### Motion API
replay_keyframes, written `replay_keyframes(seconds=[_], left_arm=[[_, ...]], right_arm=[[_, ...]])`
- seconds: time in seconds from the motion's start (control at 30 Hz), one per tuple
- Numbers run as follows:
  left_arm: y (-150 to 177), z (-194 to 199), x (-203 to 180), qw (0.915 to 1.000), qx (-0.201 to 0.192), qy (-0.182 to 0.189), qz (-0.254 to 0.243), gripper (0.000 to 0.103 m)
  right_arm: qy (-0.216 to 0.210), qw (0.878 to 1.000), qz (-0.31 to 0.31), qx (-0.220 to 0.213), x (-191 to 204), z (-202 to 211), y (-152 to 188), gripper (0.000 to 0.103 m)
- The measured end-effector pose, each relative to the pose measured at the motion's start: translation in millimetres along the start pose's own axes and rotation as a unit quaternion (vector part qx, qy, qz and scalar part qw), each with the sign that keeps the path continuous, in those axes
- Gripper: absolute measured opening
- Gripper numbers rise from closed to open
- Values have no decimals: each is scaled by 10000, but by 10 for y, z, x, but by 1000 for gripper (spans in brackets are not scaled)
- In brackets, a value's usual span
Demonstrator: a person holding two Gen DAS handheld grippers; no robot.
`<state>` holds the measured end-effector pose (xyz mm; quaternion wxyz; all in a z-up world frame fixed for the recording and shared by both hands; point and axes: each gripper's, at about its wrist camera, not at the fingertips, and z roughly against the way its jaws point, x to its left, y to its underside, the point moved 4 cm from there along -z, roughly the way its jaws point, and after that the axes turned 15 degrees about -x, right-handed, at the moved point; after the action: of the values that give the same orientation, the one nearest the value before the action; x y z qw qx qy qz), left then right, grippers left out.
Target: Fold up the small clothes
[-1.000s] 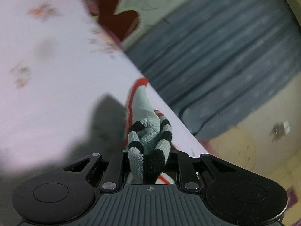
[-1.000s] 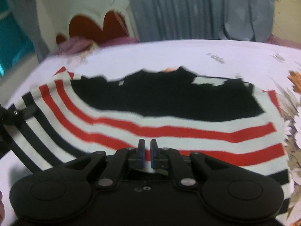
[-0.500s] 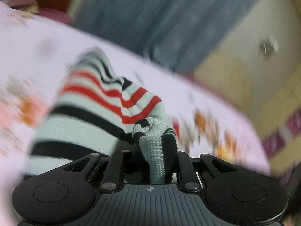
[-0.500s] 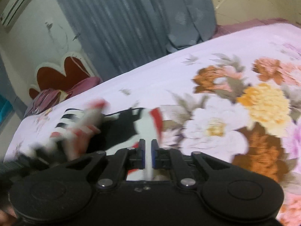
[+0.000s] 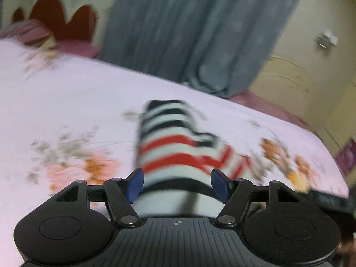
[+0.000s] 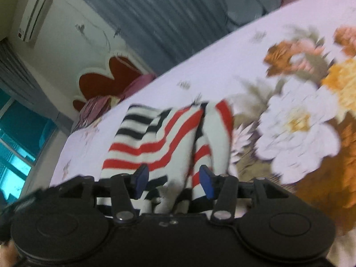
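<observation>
Through the left wrist view I see my left hand-held gripper spread wide, gripping nothing; the striped garment lies bunched on the floral bed right ahead of the blue fingertips. My judgement: the fold looks set down, so I should flatten it gently before regrasping.

In the right wrist view, my right hand-held gripper is likewise parted and empty, with the garment just beyond it. No readable writing or brand; motion blur hides fine detail.
</observation>
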<state>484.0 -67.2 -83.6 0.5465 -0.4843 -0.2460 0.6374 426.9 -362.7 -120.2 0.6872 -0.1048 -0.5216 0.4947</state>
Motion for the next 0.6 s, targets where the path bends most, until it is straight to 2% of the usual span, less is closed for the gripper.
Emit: replay_keyframes(seconds=[0.17, 0.3, 0.33, 0.37, 0.4, 0.43, 0.5, 0.6], left_arm=[[152, -472, 237, 9993, 307, -47, 196, 64], [275, -668, 418, 9975, 537, -35, 452, 64], [312, -738, 439, 9975, 540, -21, 466, 64], [321, -796, 433, 9976, 536, -40, 440, 64], [311, -797, 437, 9978, 528, -46, 391, 61], [307, -827, 419, 9983, 482, -18, 337, 45], [233, -771, 313, 9995, 279, 131, 116, 33], [162, -652, 26, 9972, -11, 555, -505, 33]], right_arm=[[85, 9991, -61, 417, 37, -357, 122, 50], [325, 9975, 259, 577, 147, -572, 169, 52], [360, 9967, 392, 606, 203, -609, 178, 48], [443, 9953, 603, 618, 253, -641, 190, 34], [503, 9934, 823, 625, 303, -664, 207, 27], [527, 9919, 997, 585, 346, -670, 213, 22], [559, 9874, 1441, 333, 486, -604, 197, 20], [494, 9770, 2071, -147, 702, -330, 148, 20]])
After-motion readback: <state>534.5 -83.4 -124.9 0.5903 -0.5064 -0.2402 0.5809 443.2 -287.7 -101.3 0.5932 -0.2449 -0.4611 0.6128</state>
